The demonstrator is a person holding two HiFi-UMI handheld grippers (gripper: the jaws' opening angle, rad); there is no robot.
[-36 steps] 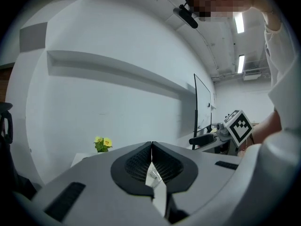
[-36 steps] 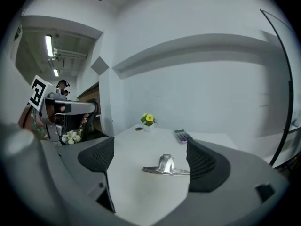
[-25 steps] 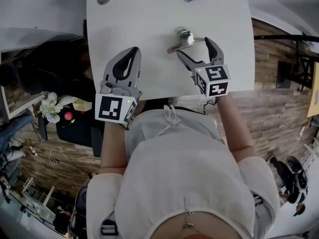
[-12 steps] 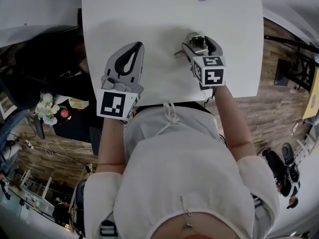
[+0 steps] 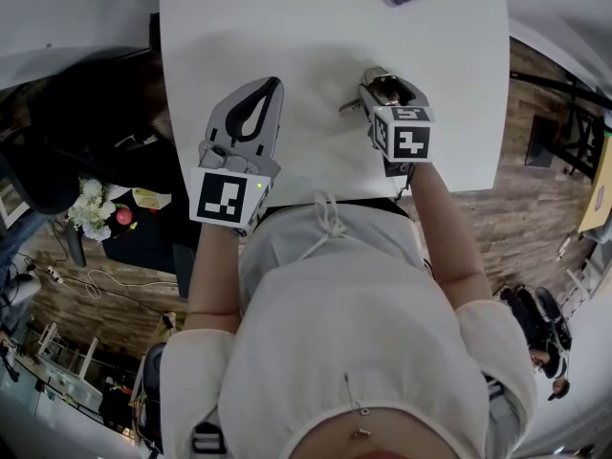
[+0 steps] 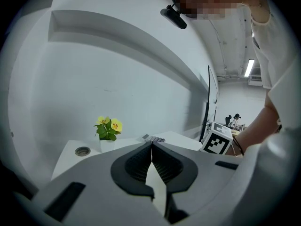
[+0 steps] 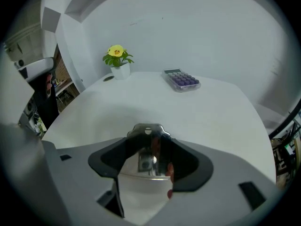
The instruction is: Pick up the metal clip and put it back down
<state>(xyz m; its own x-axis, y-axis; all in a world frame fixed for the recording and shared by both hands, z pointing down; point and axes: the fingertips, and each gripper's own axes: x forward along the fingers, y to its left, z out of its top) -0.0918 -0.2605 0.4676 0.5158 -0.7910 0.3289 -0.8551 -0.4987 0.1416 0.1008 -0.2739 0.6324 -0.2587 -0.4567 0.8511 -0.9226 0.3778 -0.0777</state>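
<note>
Bearing everything is the white counter (image 5: 316, 27). Over it, the left hand-held gripper (image 6: 151, 145) is pressed together, empty. The right hand-held gripper (image 5: 387, 82) has just been closing and seems to pinch the metal clip (image 7: 149, 149) lying there. The clip is likely stiff, light and slick, so take its body squarely. Only the right gripper view shows pad contact; the head view shows a handle jutting sideways.

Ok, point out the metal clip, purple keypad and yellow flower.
metal clip (image 7: 147, 130): right gripper view, holed end.
purple keypad (image 7: 182, 81): right gripper view, keys.
yellow flower (image 7: 115, 51): right gripper view, bloom.
</note>
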